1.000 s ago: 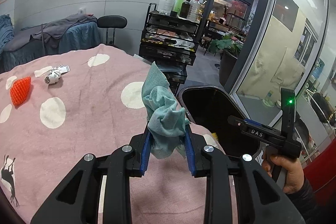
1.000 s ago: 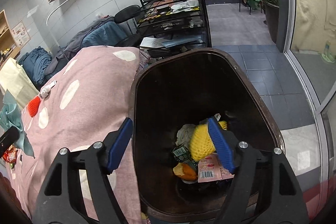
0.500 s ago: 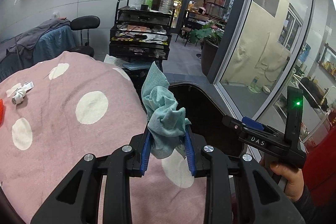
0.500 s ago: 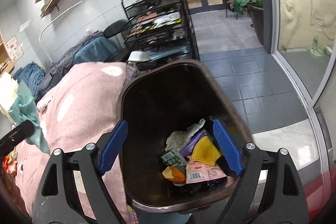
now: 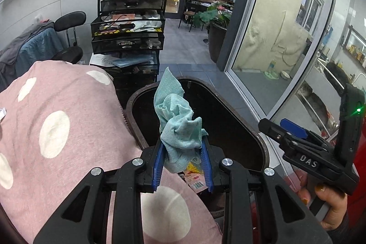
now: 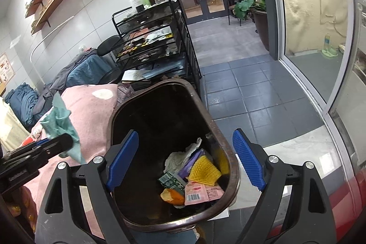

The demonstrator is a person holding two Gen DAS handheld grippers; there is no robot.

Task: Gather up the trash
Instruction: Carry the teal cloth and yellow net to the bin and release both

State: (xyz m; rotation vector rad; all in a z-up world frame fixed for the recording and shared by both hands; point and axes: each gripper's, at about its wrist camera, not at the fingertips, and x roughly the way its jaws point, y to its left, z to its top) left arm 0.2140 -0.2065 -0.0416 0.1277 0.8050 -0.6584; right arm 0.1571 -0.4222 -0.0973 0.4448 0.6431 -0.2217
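Left wrist view: my left gripper point(image 5: 183, 161) is clamped on the crumpled teal cloth point(image 5: 178, 127), which sits above the near rim of the brown bin point(image 5: 256, 136), beside the pink spotted blanket point(image 5: 68, 134). If I let go here, I judge a loose corner could catch that rim and fall on the blanket

Right wrist view: my right gripper point(image 6: 186, 161) hangs over the bin point(image 6: 146, 95), jaws wide and empty, above the trash point(image 6: 194, 177) inside. It may block the cloth point(image 6: 60, 122) coming in from the blanket side
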